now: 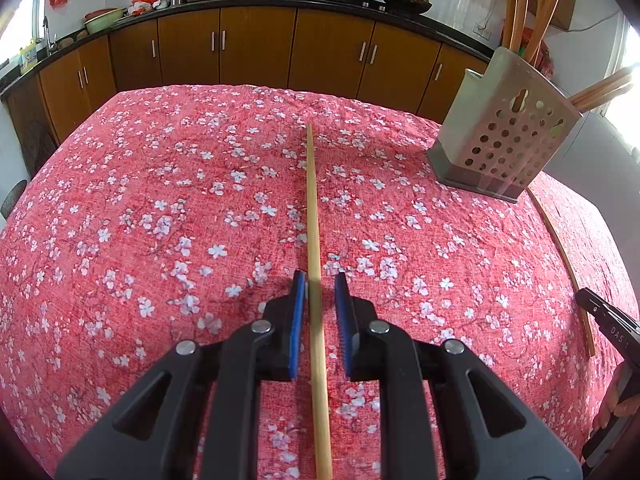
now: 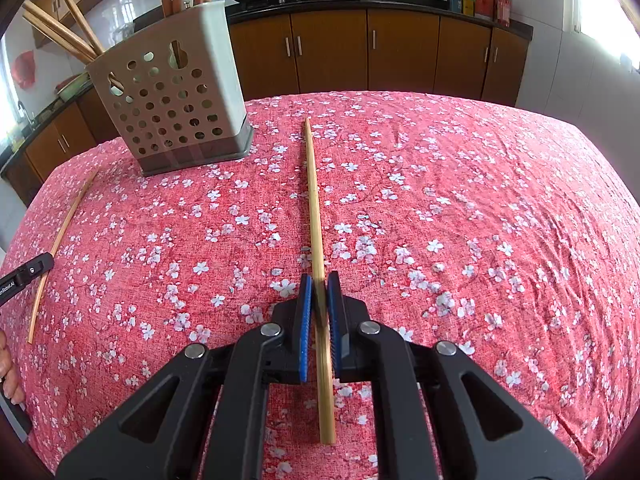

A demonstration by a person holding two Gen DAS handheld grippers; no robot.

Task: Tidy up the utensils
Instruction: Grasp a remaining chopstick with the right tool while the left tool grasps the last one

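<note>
We hold two long chopsticks, and each could slip or swing if we lift fast, because we grab them near one end. A tip could bump the holder's rim and miss the hole. Our right gripper is pinched tight on its chopstick, which points far across the red cloth, with the holder far and left. Our left gripper has small gaps beside its chopstick, so we cannot tell if it grips. There the holder stands far right.
</note>
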